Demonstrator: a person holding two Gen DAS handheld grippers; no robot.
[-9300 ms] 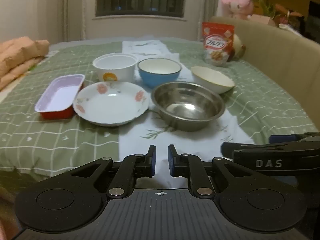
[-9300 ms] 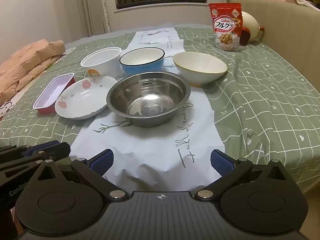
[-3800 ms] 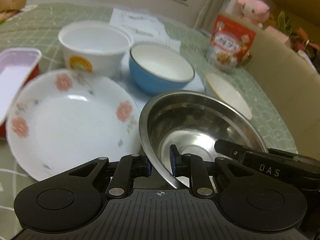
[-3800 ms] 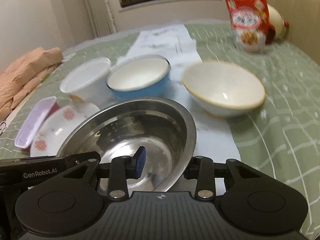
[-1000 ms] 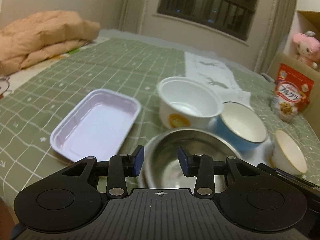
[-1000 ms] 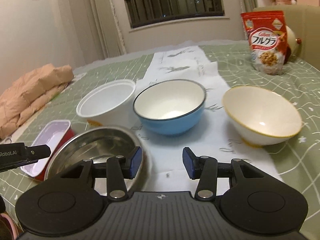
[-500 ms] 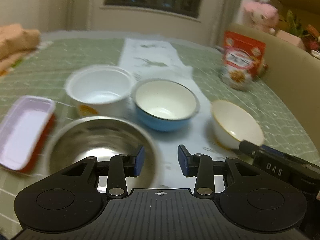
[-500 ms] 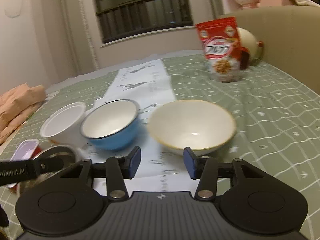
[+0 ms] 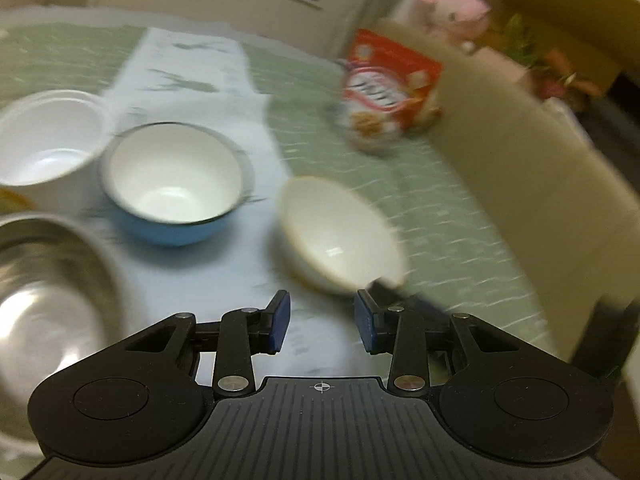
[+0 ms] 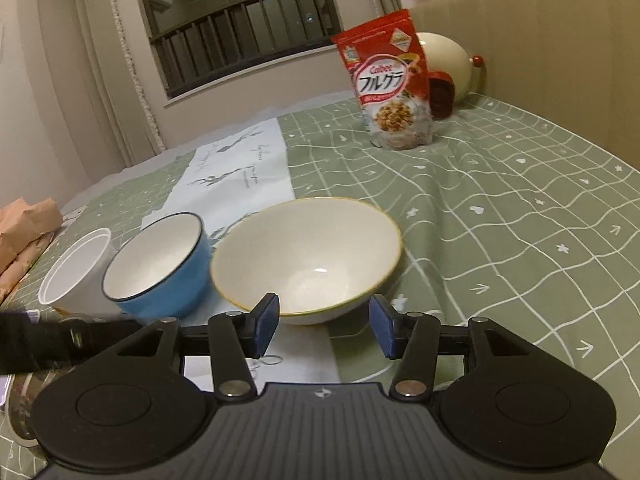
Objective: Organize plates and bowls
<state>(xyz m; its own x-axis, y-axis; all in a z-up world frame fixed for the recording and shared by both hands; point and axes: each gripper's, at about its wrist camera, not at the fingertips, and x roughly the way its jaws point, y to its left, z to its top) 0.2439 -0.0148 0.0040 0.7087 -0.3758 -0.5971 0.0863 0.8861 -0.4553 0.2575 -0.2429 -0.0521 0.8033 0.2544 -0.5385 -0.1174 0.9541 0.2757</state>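
the right gripper (image 10: 322, 326) has its jaws spread with nothing between them, and the cream bowl (image 10: 306, 254) sits just beyond them, dead ahead, its near wall centred in the gap, so this hand looks nearer to it. the left gripper (image 9: 322, 322) is likewise parted and empty, with the same cream bowl (image 9: 340, 234) ahead and slightly right, the blue bowl (image 9: 176, 180) far left and the steel bowl (image 9: 48, 280) near left. the left view is smeared by motion, the steel bowl is cut off at the frame edge, and any plate beneath it cannot be made out.
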